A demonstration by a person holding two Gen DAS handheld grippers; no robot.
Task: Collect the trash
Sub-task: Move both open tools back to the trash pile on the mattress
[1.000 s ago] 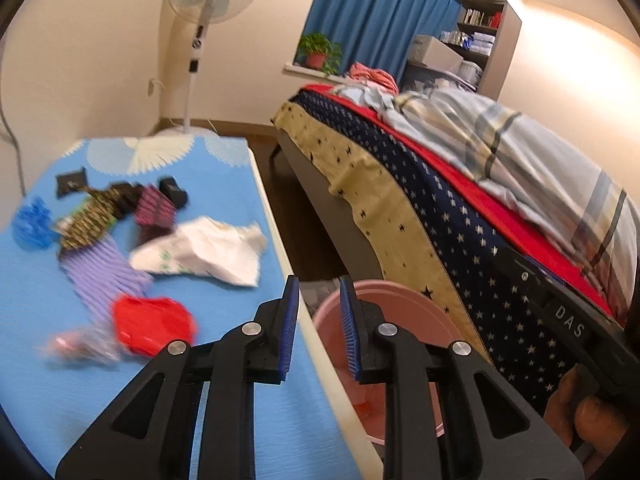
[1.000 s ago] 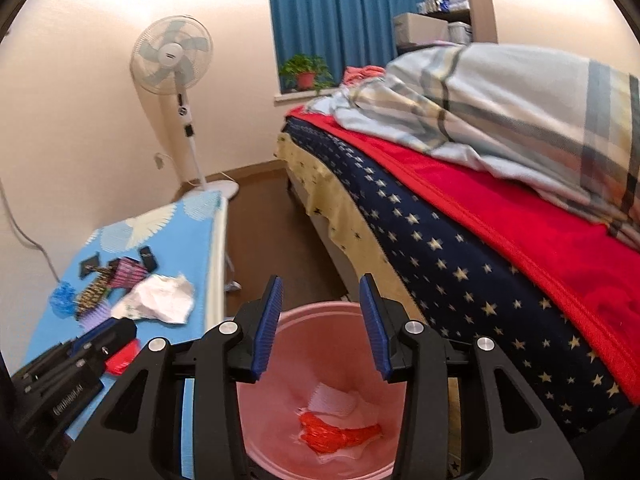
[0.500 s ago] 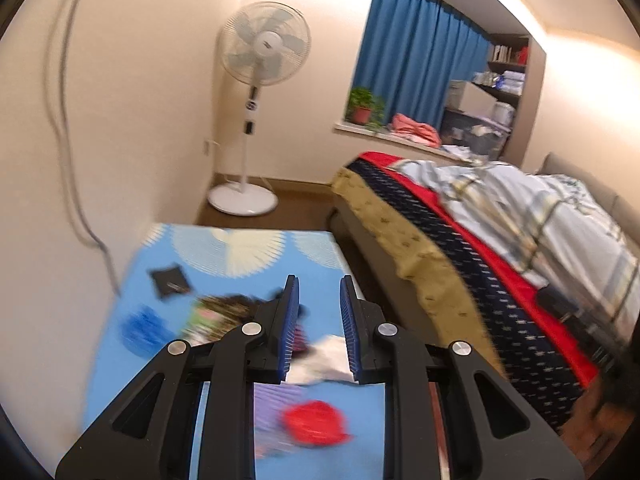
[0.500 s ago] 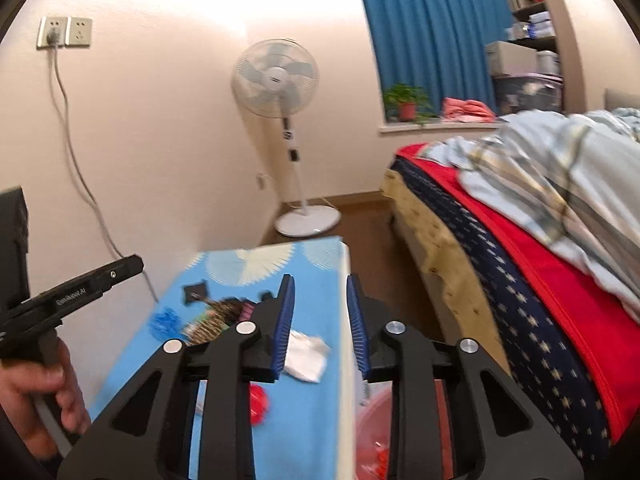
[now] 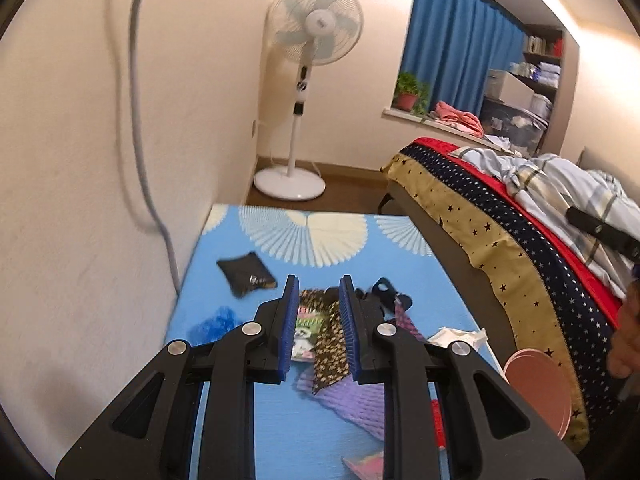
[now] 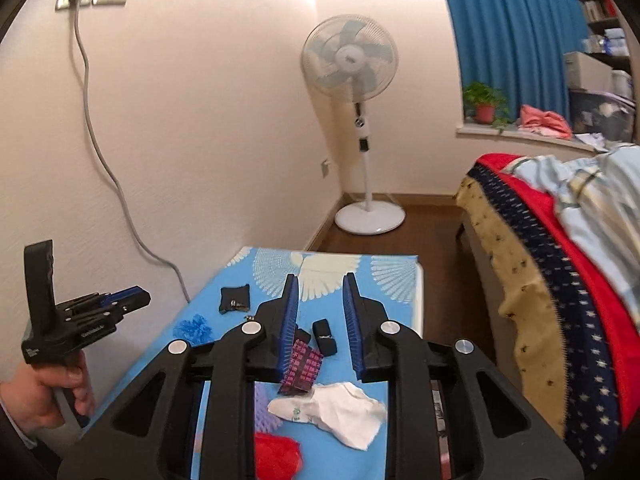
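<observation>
- Left hand-held gripper (image 5: 319, 328): jaws parted, nothing between the blue pads, hovering above the near half of the blue patterned surface (image 5: 280, 432).
- Right hand-held gripper (image 6: 319, 326): jaws likewise apart and empty, above the same surface nearer its right edge.
- Closest to the near edge: red crumpled wrapper (image 6: 278, 458), with a lilac ribbed foam net (image 5: 352, 404) just beyond it.
- Toward the right edge: white crumpled paper wrapper with green print (image 6: 336, 410), lying just under the right tool's pads; probably the easiest next pick.
- Mid-surface: pink-and-black patterned packet (image 6: 302, 368) touching the white paper, a leopard-print strip (image 5: 330, 350) overlapping a green printed packet (image 5: 306, 330), and a small black box (image 6: 325, 336).
- Toward the left edge: blue frilly scrap (image 6: 194, 328); farther back, a flat black pouch (image 5: 246, 274).
- Off the right edge, low beside the bed (image 5: 520, 260): pink round plastic bin (image 5: 536, 392), only its rim visible; apparently the drop point.
- Risk: pieces overlapping, so a pinch on one may drag a neighbour along or off the edge.
- Risk: thin paper may slip from the pads on the way across the gap to the bin.
- Risk: black pouch and box may be belongings, not trash; cannot tell.
- Far corner: white pedestal fan (image 6: 352, 64), blue curtain (image 5: 452, 60).
</observation>
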